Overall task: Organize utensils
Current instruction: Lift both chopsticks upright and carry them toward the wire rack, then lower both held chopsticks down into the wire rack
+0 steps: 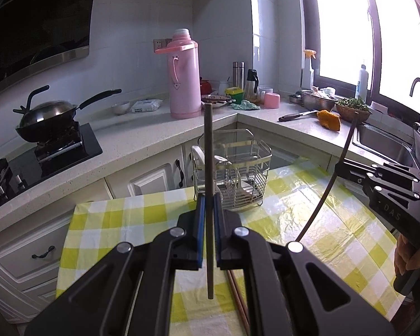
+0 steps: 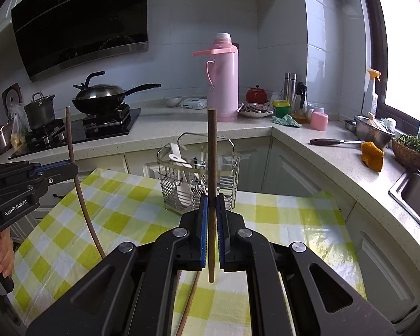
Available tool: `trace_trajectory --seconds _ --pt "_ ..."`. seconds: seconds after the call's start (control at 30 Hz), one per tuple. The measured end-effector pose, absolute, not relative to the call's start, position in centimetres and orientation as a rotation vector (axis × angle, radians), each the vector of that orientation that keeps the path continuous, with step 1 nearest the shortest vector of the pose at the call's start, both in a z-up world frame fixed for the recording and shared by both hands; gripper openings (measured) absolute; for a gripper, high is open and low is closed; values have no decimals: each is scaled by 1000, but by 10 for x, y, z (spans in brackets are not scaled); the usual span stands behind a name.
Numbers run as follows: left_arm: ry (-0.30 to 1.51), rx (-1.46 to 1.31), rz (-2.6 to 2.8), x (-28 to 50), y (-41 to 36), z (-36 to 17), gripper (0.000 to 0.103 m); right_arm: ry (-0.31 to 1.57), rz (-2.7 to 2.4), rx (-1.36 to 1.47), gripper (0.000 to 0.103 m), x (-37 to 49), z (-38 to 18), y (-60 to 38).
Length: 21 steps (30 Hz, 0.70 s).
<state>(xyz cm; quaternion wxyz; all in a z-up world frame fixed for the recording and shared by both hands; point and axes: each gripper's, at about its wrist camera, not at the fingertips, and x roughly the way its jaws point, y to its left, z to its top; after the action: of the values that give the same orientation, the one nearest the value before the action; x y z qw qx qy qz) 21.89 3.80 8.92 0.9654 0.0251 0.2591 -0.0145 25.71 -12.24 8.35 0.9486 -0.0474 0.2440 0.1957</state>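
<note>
Black "GenRobot.AI" left tongs

We see a thin brown wooden chopstick w/ a matt, slightly grainy face, clamped betw. smooth blue rubbery-looking pads on matt black plastic gripper arms w/ shiny metal rivets. The yellow-and-white checked tablecloth looks like glossy plastic sheet, creased & reflecting light. The silver wire utensil basket is bright polished metal. Behind: tall pink thermos, smooth plastic; speckled pale countertop, polished stone look; dark wok, semi-gloss metal.
</note>
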Motion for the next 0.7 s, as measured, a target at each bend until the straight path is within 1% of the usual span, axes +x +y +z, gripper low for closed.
trace_trajectory --seconds 0.47,0.7 --pt "464 47 -38 295 39 175 6 380 404 -102 7 324 178 -112" --pt "438 26 -25 342 41 213 6 407 397 -57 7 378 199 -106"
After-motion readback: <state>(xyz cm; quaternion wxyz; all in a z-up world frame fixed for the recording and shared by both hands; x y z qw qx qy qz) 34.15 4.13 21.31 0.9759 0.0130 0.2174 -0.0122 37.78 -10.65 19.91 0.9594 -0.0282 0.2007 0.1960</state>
